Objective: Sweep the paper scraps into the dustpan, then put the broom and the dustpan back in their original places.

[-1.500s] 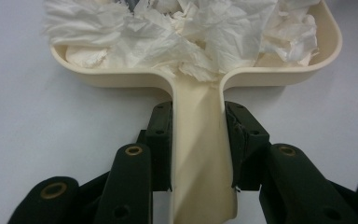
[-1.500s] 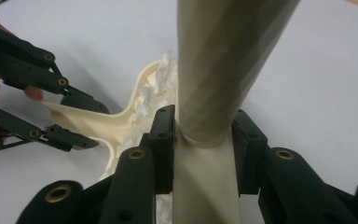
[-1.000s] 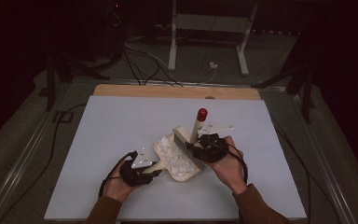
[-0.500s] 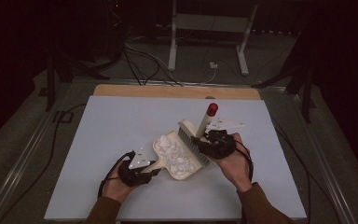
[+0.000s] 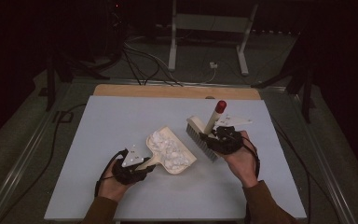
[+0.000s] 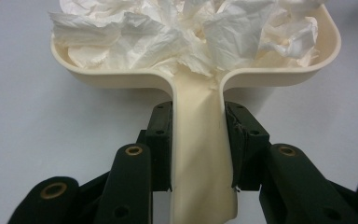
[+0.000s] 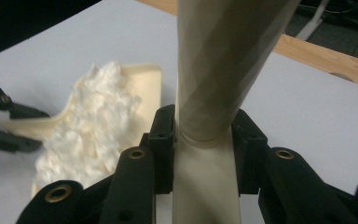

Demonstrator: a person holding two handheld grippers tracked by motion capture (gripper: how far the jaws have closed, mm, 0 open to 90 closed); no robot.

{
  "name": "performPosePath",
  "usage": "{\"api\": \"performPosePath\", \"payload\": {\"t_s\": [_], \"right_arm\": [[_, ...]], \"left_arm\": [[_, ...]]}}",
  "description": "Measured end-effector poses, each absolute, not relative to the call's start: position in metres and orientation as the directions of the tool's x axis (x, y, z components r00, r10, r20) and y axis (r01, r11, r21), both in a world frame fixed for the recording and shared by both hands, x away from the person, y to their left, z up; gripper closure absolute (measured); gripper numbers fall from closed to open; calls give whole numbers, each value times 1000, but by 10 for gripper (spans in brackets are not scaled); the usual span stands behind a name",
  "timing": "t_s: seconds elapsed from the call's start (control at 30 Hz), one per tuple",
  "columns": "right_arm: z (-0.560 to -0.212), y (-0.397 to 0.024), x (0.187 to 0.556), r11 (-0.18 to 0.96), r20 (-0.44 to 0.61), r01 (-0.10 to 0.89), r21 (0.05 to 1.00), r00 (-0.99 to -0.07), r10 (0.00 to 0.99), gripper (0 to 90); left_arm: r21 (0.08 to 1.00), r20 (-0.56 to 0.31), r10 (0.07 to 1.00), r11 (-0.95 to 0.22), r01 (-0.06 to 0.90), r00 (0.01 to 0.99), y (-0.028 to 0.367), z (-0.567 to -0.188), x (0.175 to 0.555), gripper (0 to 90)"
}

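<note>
In the high view, the left tool [image 5: 137,164] sits at the near left of the pale grey surface [image 5: 102,121], clamped on the handle of a cream dustpan [image 5: 170,150] that rests flat and points away and to the right. The pan is heaped with crumpled white paper [image 5: 165,147]. Just to its right, apart from it, the right tool [image 5: 216,139] grips the handle of a cream hand brush [image 5: 204,135]; the handle rises tilted up and away, ending in a red tip [image 5: 220,106], while the bristle head hangs low over the surface with the bristles facing the person. In the left gripper view, the two black jaws of the left tool [image 6: 198,142] press on either side of the dustpan [image 6: 200,135] handle, and the paper [image 6: 186,32] fills the tray beyond up to its rim. In the right gripper view, the right tool [image 7: 204,144] has its jaws closed around the brush [image 7: 214,70] handle where it narrows into a collar; the dustpan [image 7: 147,86] with its paper [image 7: 91,128] lies to the left on the surface [image 7: 317,121], and part of the left tool [image 7: 7,109] shows at the left edge.
</note>
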State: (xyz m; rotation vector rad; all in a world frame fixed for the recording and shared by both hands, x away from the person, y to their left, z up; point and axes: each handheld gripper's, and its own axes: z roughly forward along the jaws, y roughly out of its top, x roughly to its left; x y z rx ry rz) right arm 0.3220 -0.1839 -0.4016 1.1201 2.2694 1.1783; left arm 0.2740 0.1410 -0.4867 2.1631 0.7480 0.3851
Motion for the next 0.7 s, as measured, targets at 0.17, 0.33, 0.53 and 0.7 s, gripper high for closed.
{"api": "performPosePath", "payload": {"t_s": [0.17,0.33,0.53,0.7], "right_arm": [[-413,-195,329,391,31,463,796,-676,737,671],[-423,-206,331,438,-1,451,778,-696,718,671],[-431,-216,332,465,2,457,758,-715,699,671],[-436,-221,333,476,18,466,746,-728,685,670]], "left_arm": [[781,15,667,-473,407,745,150,-484,275,666],[789,15,706,-444,426,708,160,-482,275,666],[798,9,750,-404,447,661,172,-479,275,665],[806,16,783,-379,455,622,183,-475,274,666]]}}
